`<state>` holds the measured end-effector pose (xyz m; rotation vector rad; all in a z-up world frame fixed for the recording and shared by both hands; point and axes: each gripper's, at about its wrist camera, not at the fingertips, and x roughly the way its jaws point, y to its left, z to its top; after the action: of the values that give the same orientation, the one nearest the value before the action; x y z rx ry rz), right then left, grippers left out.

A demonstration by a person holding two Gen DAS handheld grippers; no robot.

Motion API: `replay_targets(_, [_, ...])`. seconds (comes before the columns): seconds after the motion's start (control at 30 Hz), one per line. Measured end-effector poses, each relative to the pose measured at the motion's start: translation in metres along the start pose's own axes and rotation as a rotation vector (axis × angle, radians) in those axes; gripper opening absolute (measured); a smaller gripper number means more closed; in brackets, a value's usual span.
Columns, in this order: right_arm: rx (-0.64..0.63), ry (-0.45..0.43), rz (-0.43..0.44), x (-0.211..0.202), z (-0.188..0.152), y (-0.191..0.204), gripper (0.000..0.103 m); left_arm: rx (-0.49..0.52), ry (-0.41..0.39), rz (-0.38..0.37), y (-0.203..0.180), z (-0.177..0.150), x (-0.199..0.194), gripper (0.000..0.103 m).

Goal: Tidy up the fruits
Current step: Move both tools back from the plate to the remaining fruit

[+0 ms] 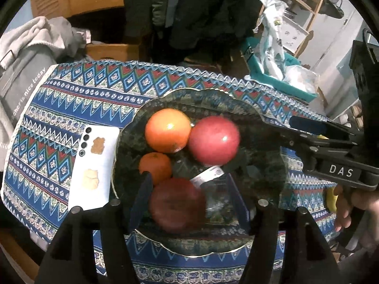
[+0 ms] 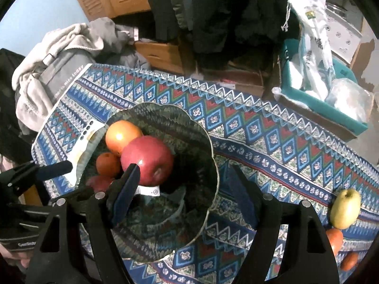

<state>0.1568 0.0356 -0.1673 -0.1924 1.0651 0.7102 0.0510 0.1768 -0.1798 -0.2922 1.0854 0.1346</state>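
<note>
The dark patterned bowl (image 1: 260,123) stands on the blue patterned tablecloth (image 1: 71,99). It holds four fruits: a large orange (image 1: 167,130), a red apple (image 1: 214,140) touching it, a small orange (image 1: 155,167) and a second red apple (image 1: 176,204) nearest the camera.

The left gripper (image 1: 189,201) hangs over the bowl, fingers spread either side of the near red apple; pad contact cannot be told. The right gripper (image 2: 187,189) also hangs over the bowl, fingers spread, nothing between them.

A white phone (image 1: 94,170) lies just beside the bowl. A yellow-green apple (image 2: 345,208) and two oranges (image 2: 335,239) lie on the cloth, well apart from the bowl.
</note>
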Motion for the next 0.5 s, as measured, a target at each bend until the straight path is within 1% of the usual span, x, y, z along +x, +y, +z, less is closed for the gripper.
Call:
replay_targets(0.23, [0.002,-0.042,-0.035,-0.033,-0.005,-0.006,0.080,0.026,-0.013,-0.018,-0.017,0.001,-0.009,0.066])
replay_targets(0.5, [0.038,-0.069,-0.099,-0.076,-0.026,-0.029,0.080,0.074,-0.041,-0.053,-0.046,0.001,-0.026,0.066])
